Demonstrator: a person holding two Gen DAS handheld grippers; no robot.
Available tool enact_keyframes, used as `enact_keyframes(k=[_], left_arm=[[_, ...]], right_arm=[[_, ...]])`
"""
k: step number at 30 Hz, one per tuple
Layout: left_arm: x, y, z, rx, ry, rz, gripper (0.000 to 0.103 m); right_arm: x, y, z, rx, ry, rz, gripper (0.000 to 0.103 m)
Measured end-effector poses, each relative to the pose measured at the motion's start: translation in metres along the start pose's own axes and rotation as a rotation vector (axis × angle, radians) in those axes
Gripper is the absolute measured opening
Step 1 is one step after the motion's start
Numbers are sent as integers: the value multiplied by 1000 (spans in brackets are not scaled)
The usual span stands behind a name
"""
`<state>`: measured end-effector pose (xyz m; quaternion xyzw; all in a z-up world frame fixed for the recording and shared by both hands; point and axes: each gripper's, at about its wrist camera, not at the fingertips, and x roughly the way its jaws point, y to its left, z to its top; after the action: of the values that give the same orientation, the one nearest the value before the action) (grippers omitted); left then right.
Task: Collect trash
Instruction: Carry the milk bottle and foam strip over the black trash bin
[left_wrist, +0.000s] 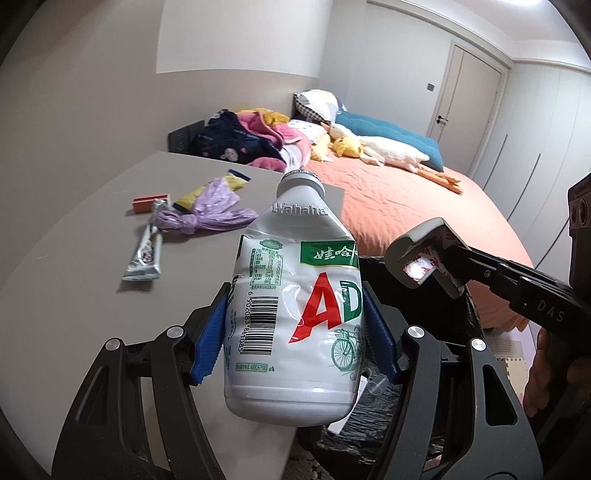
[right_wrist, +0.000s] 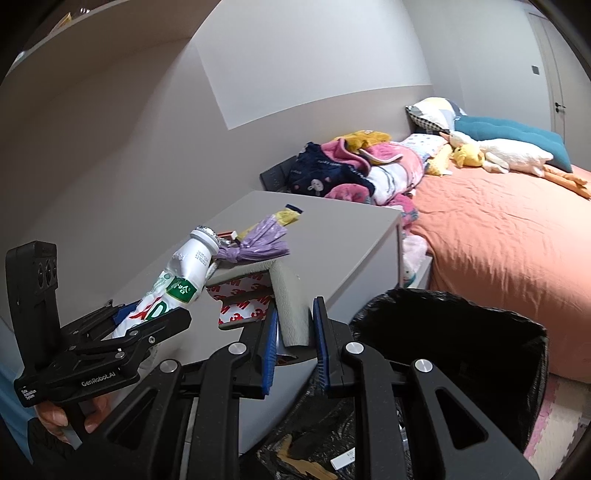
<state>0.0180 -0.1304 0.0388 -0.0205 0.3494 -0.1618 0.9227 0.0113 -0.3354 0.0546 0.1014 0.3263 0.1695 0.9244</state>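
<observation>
Nearest, the left gripper (left_wrist: 295, 332) is clenched on a dented white bottle (left_wrist: 295, 295), held above the table's (left_wrist: 74, 295) edge. Beside it, the right gripper (right_wrist: 294, 343) grasps a grey foam corner guard (right_wrist: 288, 295) near the black-lined bin (right_wrist: 461, 332). Farther back, wrappers and a purple bag (left_wrist: 210, 214) lie on the table, before the bed (left_wrist: 406, 206).

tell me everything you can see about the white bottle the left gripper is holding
The white bottle is a dented, squeezed plastic drink bottle embossed "Wahaha", with a foil-rimmed top, a green label band, red and green "AD" lettering, a barcode and a small bicycle drawing. The left gripper is shut on its lower body, its blue pads pressing both sides. The bottle is held off the grey table, near the table's edge, neck pointing away from the camera. Nothing else touches it.
</observation>
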Motion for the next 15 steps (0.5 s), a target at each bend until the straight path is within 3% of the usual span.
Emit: enact_keyframes(k=[15], left_arm=[[5, -50, 0, 66, 4, -76, 65]], right_arm=[[-41, -38, -15, 48, -42, -74, 20]])
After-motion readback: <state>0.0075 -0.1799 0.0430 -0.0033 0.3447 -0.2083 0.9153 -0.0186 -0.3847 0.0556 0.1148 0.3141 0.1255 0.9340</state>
